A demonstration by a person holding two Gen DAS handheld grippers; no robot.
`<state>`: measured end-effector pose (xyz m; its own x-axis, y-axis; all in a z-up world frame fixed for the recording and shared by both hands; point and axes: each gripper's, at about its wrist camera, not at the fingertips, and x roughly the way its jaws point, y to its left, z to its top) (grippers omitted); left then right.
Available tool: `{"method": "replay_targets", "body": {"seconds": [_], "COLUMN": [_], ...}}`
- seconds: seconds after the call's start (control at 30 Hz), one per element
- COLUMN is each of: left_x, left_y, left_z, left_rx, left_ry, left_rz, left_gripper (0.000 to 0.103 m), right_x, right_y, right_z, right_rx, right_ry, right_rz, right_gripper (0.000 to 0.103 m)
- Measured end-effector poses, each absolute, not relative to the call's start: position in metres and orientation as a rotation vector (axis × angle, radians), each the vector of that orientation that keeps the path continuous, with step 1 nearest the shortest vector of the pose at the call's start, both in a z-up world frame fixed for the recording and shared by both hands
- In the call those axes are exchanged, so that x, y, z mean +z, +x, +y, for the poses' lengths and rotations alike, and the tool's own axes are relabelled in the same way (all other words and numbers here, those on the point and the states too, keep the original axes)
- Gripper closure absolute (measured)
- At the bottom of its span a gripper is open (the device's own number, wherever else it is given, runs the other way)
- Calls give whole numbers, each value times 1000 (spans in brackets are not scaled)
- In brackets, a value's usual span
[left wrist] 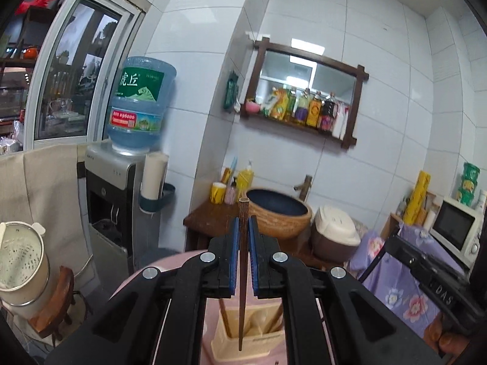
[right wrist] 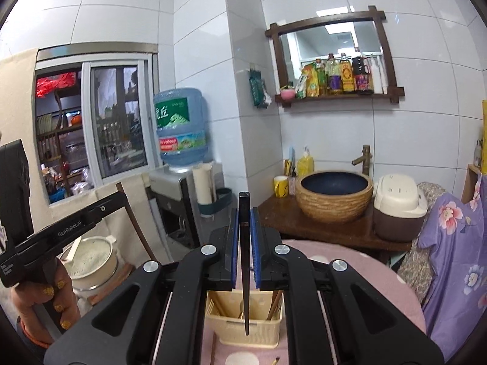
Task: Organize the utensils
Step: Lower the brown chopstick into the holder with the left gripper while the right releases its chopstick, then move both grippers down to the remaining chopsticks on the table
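The left gripper point(left wrist: 242, 255) is closed on a brown wooden chopstick point(left wrist: 242, 273), held upright between the blue pads point(left wrist: 234, 255), thick end up, tip hanging over the front of a cream utensil basket point(left wrist: 261, 339) on the pink table point(left wrist: 134, 279); other chopsticks lean in the basket's compartments, though which slot the tip is over cannot be told. Further right, the right gripper point(right wrist: 244, 252) likewise clamps a dark, near-black chopstick point(right wrist: 244, 258), vertical, its tip in front of the same basket point(right wrist: 258, 331); a round white item point(right wrist: 240, 359) and a loose stick point(right wrist: 275, 360) lie on the table point(right wrist: 365, 270) before it. Both chopsticks look light, stiff and smooth; the dark one may be lacquered and slippery; gripping near the thicker upper half, as here, likely resists pivoting.
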<state>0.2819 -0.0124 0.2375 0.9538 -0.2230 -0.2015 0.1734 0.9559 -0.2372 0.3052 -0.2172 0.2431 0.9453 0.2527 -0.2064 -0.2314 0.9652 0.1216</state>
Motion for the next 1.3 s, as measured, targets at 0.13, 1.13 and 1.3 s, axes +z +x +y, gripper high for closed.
{"method": "replay_targets", "body": {"seconds": [0.13, 1.13, 1.3], "left_x": [230, 23, -35], "left_y": [308, 297, 298], "left_z": [-23, -24, -41], "left_rx": [-146, -137, -183], "left_ry": [-242, -80, -50], "left_rz": [217, 687, 895], "left_gripper": [96, 41, 53], "right_x": [238, 75, 19], "right_y": [329, 313, 301], "right_z": [-216, -219, -223], "right_rx": [211, 83, 44], "right_ry": [96, 55, 91], "right_rz": [203, 463, 626], "right_gripper": [95, 49, 49]}}
